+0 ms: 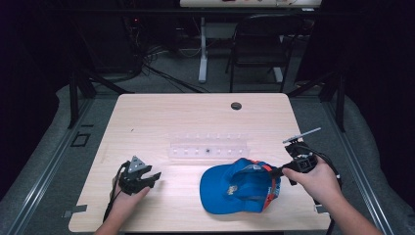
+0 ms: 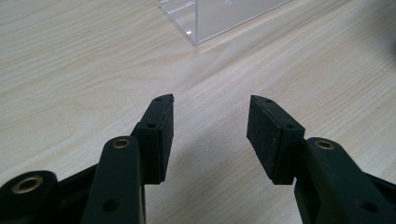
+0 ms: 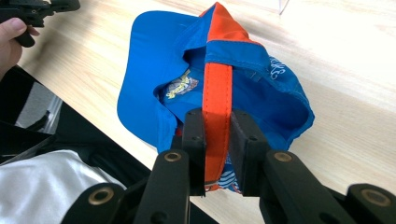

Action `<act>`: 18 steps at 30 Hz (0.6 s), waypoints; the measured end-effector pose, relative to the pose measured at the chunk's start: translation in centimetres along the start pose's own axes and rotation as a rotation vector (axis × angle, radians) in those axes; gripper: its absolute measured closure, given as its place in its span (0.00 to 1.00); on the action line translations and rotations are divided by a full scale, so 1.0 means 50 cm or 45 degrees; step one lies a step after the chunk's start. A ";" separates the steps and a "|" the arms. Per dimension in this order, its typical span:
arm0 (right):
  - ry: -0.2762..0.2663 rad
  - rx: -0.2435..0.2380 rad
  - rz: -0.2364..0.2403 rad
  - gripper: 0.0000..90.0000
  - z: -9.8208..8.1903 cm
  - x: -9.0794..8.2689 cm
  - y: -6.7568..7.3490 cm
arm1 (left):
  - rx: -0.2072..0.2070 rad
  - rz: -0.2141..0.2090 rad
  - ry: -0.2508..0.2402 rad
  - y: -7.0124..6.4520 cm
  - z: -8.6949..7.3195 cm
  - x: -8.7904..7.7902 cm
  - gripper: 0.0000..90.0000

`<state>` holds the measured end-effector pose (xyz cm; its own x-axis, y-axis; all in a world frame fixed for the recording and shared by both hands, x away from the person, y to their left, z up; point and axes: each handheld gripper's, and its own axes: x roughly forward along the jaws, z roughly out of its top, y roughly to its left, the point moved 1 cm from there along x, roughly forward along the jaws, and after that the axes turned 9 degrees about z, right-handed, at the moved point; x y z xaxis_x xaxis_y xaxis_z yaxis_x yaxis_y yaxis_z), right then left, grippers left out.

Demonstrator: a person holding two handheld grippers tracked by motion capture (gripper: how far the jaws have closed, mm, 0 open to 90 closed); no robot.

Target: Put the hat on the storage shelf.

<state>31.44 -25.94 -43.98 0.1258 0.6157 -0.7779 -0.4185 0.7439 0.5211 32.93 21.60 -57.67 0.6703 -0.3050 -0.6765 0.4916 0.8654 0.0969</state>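
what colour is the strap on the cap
Orange, on the blue cap; the strap shows best in the right gripper view.

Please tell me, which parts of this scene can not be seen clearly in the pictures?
- Emblem on the blue cap, right gripper view: folded cloth partly covers it; too small in the high view.
- Clear plastic rack, left gripper view: cut off by the top edge.
- Orange strap: its lower end is hidden between the right gripper jaws.
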 end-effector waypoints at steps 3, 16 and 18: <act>0.049 -0.023 -0.035 0.86 0.009 -0.007 0.004 | 0.000 0.001 0.001 0.000 0.000 0.000 0.57; 0.126 -0.018 -0.099 0.86 0.046 -0.031 0.032 | 0.005 -0.001 0.002 -0.002 0.000 0.001 0.57; 0.115 -0.015 -0.110 0.86 0.050 -0.035 0.036 | 0.012 -0.005 0.005 -0.003 0.000 0.001 0.57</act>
<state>32.72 -25.05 -40.81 0.0805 0.5233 -0.8483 -0.4203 0.7895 0.4472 32.90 21.45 -57.73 0.6664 -0.3068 -0.6795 0.4994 0.8604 0.1014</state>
